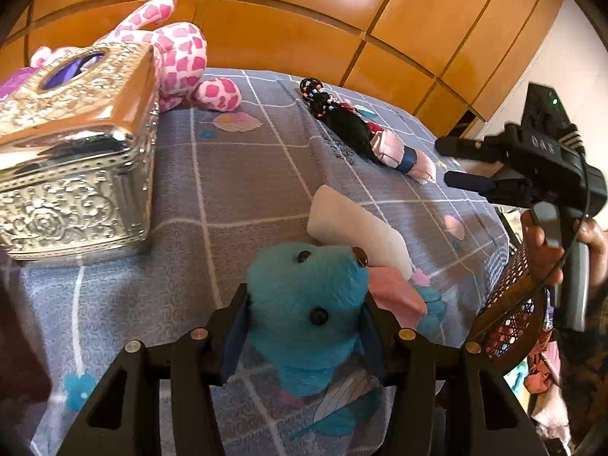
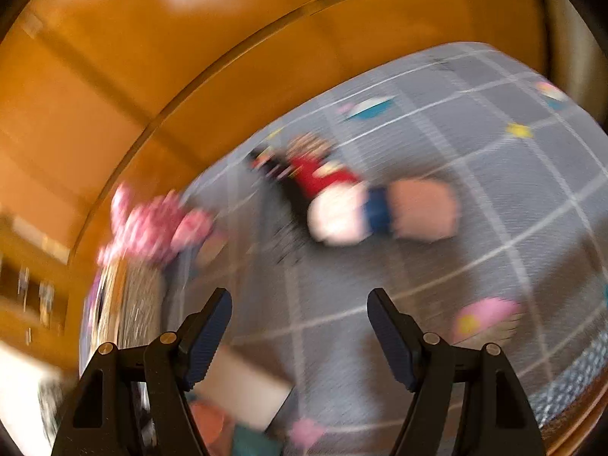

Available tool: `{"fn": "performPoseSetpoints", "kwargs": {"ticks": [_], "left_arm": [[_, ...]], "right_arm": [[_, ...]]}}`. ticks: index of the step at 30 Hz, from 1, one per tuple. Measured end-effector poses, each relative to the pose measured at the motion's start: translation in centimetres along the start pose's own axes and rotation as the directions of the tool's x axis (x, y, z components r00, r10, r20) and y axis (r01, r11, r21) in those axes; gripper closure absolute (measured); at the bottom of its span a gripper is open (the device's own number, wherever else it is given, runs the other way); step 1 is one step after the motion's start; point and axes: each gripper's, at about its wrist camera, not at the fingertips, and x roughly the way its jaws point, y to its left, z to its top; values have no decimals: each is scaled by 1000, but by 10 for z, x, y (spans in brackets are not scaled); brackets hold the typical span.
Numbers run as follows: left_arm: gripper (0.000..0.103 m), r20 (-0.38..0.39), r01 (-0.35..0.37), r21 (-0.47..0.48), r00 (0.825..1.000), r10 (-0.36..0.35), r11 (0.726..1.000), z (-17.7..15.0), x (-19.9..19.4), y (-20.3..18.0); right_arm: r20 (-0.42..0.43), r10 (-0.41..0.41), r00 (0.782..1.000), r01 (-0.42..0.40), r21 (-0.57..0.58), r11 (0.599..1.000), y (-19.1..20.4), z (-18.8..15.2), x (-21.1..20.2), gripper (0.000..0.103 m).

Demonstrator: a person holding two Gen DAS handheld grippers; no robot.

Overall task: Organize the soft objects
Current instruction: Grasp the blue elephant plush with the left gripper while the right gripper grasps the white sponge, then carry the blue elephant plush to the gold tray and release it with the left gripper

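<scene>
From the left wrist I see my left gripper (image 1: 306, 326) pinching one blue plush toy (image 1: 304, 304), a white pillow (image 1: 361, 228) just beyond it. One doll (image 1: 364, 133) lies ahead, one silver box (image 1: 76, 159) to the left.

From the right wrist, blurred, my right gripper (image 2: 300, 326) hangs spread above the bedspread (image 2: 494, 209), the doll (image 2: 361, 201) ahead.

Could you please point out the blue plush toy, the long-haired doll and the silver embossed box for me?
blue plush toy (image 1: 304, 304): left wrist view, on its face.
long-haired doll (image 1: 351, 127): left wrist view, on its black hair.
silver embossed box (image 1: 72, 197): left wrist view, on its embossed side wall.
</scene>
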Motion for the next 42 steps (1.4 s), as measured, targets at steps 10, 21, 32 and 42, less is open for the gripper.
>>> {"fn": "performPoseSetpoints", "kwargs": {"ticks": [10,21,32,42], "left_arm": [[49,8,8,-52,1000,-8,999,-5,-7,15],[48,10,12,-67,1000,-11,998,-7,-8,18],[48,13,-5,-50,1000,6,999,-6,-5,14],[48,22,-36,-28,999,37,999,-7,-9,9]], "right_arm": [[-246,-58,968,-52,-419,906,91,-46,52,23],[-330,-203,922,-17,-559,829,105,-70,100,24],[-230,-309,923,166,-488,857,74,-59,105,43],[-198,-328,924,184,-523,832,72,-63,109,40]]}}
